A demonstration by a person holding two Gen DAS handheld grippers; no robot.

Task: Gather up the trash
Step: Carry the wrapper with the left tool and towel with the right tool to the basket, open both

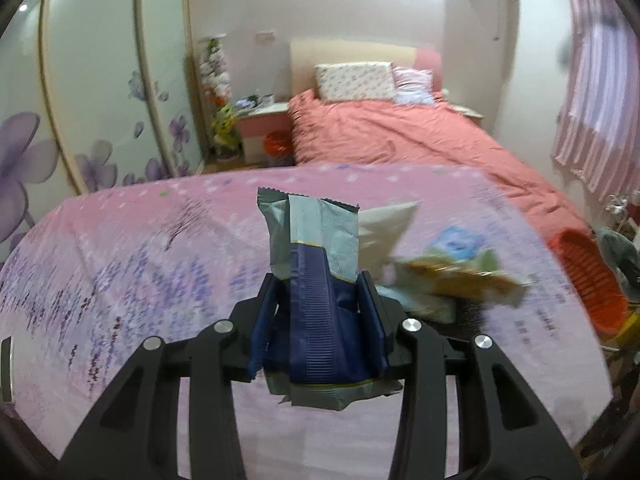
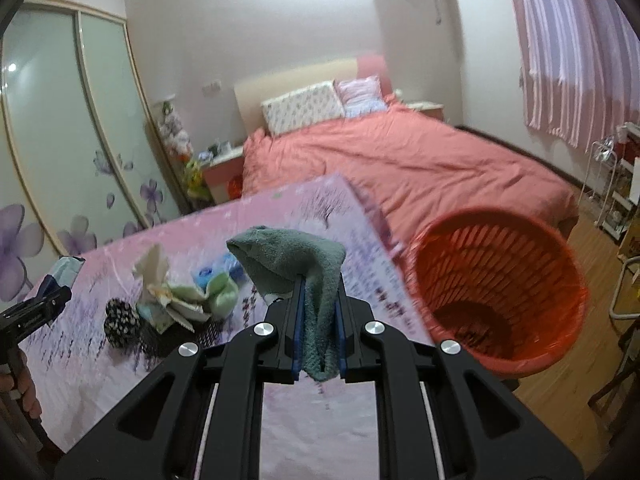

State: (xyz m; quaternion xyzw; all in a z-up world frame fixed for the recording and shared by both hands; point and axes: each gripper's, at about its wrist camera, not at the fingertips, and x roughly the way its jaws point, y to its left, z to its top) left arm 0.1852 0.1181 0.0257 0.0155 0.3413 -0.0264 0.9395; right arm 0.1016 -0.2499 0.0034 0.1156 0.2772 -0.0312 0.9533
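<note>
Left wrist view: the left gripper [image 1: 320, 312] is clamped on a grey-and-blue snack wrapper [image 1: 316, 240], which stands upright between the blue pads [image 1: 260, 320], its serrated top edge above them and its lower end hanging out below. No print on the wrapper can be read. Behind and to the right of it, on the pink flowered tablecloth [image 1: 120, 260], lies a heap of litter [image 1: 440, 268]: a white paper piece, something blue and a yellowish packet, all smeared by blur (individual items cannot be told apart with certainty). Dark characters printed near the cloth's right edge are illegible. At far right the orange basket [image 1: 588, 276] is partly cut off by the table edge.

Right wrist view: at the left border the left gripper [image 2: 60, 280] appears, the wrapper [image 2: 66, 268] in its grip, part of a hand [image 2: 24, 388] below it. Next come a black-and-white patterned ball [image 2: 120, 320], then the litter heap [image 2: 180, 292] with a blue label, unreadable. The right gripper [image 2: 318, 320] is closed on a grey-green cloth [image 2: 296, 264], which drapes over and down between the pads [image 2: 298, 328]. To its right, beside and below the table edge, stands the orange basket [image 2: 500, 280]; its interior is dark and contents cannot be made out. The printed lines on the tablecloth [image 2: 100, 380] near the basket are too blurred to read.
</note>
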